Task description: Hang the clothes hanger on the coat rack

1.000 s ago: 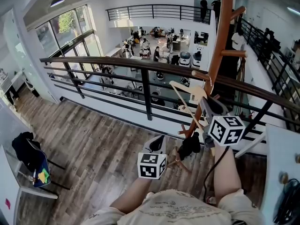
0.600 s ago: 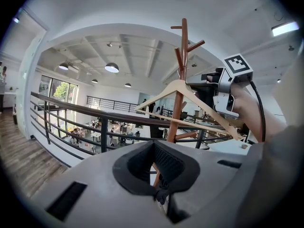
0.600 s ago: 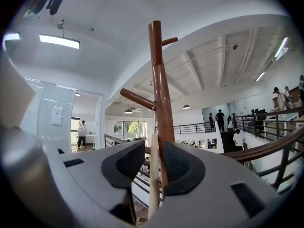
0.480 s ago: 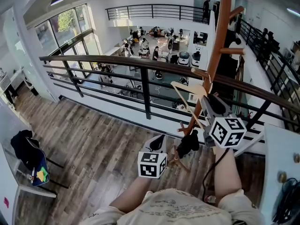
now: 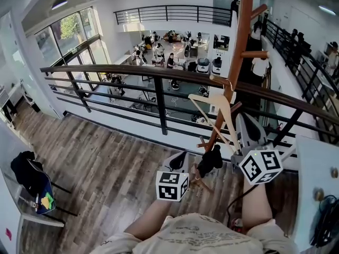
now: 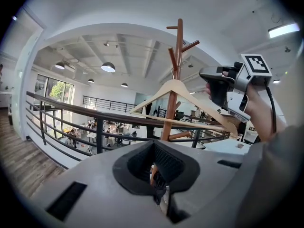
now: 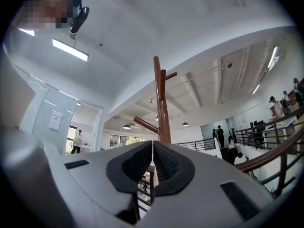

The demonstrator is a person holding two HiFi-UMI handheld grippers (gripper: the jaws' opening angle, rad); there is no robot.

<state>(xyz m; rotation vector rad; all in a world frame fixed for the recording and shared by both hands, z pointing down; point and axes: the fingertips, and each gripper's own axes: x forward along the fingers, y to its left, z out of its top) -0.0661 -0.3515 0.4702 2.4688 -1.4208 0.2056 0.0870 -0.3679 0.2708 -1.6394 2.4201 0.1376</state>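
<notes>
hanging by its thin hook from a short peg [image 5: 220, 81] of the coat rack [image 5: 240, 36], centre right of the head view: one wooden clothes hanger [image 6: 156, 94], free of both claws. right gripper [image 7: 152, 144]: jaws have just been closing, pads [image 7: 137, 164] together on nothing, held just beside the hanger's right shoulder. left gripper [image 6: 153, 146]: pads drawn close, only a sliver of brown showing through the slit, nothing grasped; low, near the rack's foot. hazards, as judged: the right gripper, so near the shoulder, could clip it on pulling away and set the hanger swinging, or nudge the hook off the peg's end; how deep the hook sits on the peg cannot be made out. a dropped hanger would land on the plank floor [image 5: 106, 157] or, worse, slip through the railing [image 5: 132, 70] to the open hall below. a knock to the slim pole could rock the whole rack. materials: hanger, pale bare-looking wood, flat triangular frame with sloping shoulders and a straight lower bar; rack, reddish-brown wood, round pole with stubby upward-angled pegs at several heights; railing, dark metal bars under a rounded brown handrail; floor, grey-brown wood-grain planks; pads, black and finely ribbed, set in smooth grey shells.
</notes>
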